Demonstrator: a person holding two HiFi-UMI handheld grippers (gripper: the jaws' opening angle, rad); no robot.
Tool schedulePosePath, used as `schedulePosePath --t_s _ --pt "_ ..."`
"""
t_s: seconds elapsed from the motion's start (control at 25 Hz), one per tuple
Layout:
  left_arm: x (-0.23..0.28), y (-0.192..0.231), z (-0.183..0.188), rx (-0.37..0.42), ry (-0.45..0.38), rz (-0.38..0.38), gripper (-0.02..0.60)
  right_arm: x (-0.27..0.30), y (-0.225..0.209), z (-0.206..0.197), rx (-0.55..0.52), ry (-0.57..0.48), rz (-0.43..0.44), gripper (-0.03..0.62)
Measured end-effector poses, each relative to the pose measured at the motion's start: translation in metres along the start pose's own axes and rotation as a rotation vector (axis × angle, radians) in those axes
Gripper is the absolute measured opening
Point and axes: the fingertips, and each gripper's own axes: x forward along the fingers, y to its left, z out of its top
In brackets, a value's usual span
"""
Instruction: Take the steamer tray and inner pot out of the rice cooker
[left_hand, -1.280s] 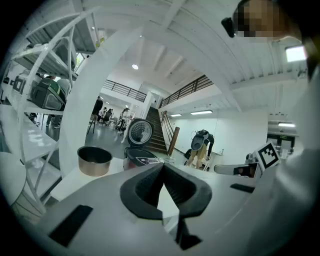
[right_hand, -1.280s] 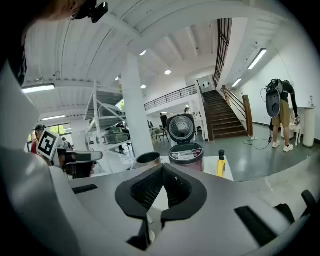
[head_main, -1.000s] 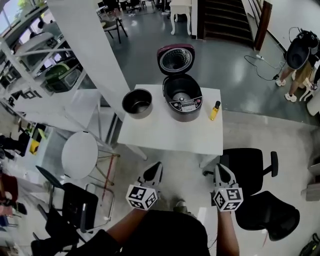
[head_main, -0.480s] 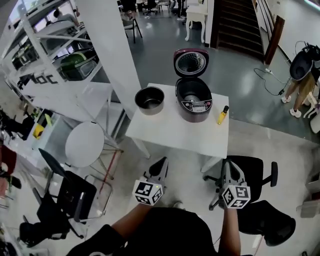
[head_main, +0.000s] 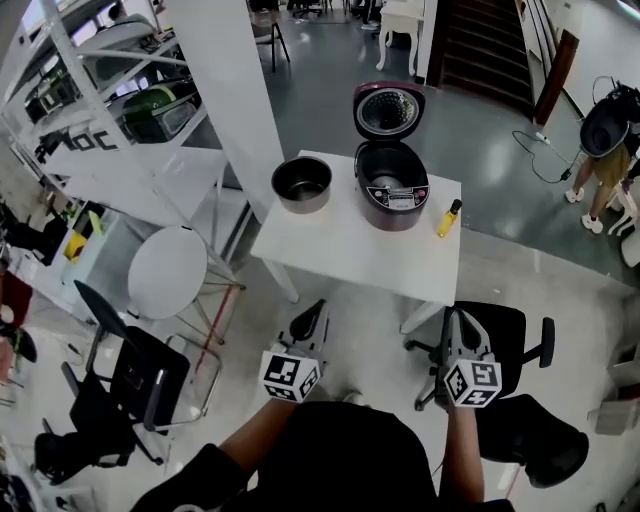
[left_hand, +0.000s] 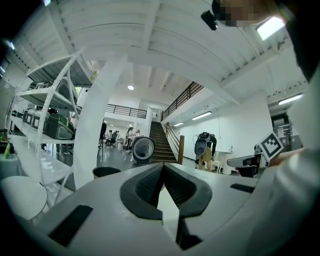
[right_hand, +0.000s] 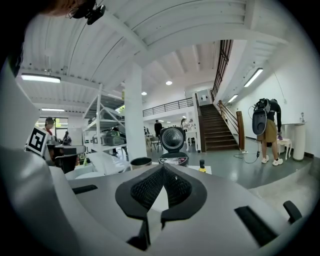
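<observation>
Looking down in the head view, the inner pot stands on the white worktop just left of the open rice cooker. I cannot make out a steamer tray. Since a second ago only the view has swung a little. Pot and cooker stay put, and the left tongs and right tongs remain short of the near edge, so the pot step looks done. The floor ahead is open, with a black chair close on the right. In the left gripper view the tongs are pressed together and empty. The right gripper view shows the same, aimed toward the cooker.
</observation>
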Motion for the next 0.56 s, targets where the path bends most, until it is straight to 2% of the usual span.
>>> schedulePosePath --t_s 0.16,0.56 --pt "-0.003 0.006 0.002 -0.030 0.000 0.010 0.005 -0.001 0.001 -0.009 0.002 0.011 0.005 -0.002" --pt "0.004 0.016 -0.004 -0.025 0.017 0.028 0.005 0.007 0.004 0.000 -0.057 -0.012 -0.010 -0.002"
